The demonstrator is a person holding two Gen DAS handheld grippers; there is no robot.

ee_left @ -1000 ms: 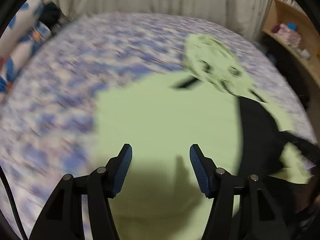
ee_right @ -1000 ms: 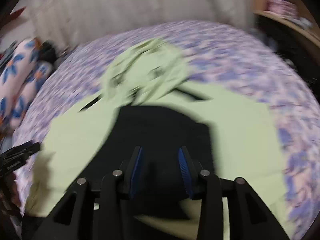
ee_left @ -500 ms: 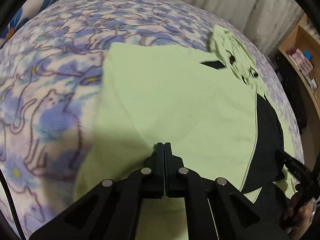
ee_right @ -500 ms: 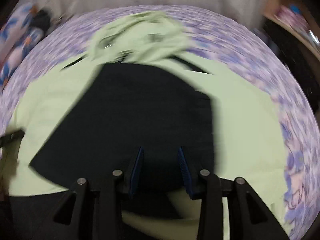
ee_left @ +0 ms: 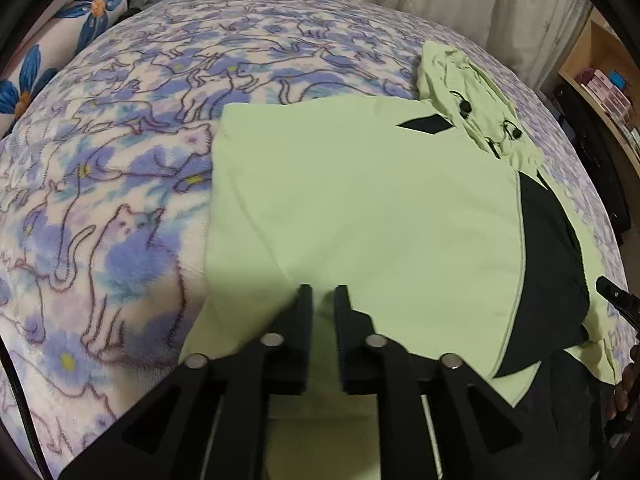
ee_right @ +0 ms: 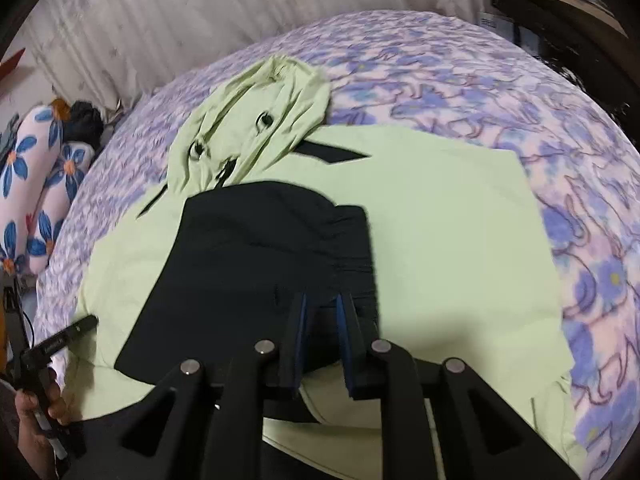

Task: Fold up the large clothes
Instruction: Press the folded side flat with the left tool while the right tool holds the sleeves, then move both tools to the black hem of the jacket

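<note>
- Half a second ago the left gripper point(ee_left: 320, 300) was pinched fully closed over the pale green fabric; now its jaws are standing a narrow gap apart, with nothing visibly caught between them, so it is probably letting go of the panel it laid down.
- Directly ahead of that gripper, the light green hooded jacket point(ee_left: 360, 208) is lying flat on the cat-print fleece blanket point(ee_left: 120, 160), with its hood point(ee_left: 472, 96) crumpled at the far end, to the right.
- Meanwhile the right gripper point(ee_right: 320, 308) is hovering over the near edge of the black folded-in panel point(ee_right: 256, 256), jaws narrowly parted; whether cloth is sitting between them cannot be told.
- Both tools are staying at the near hem, likely so the next fold can carry it toward the hood.
</note>
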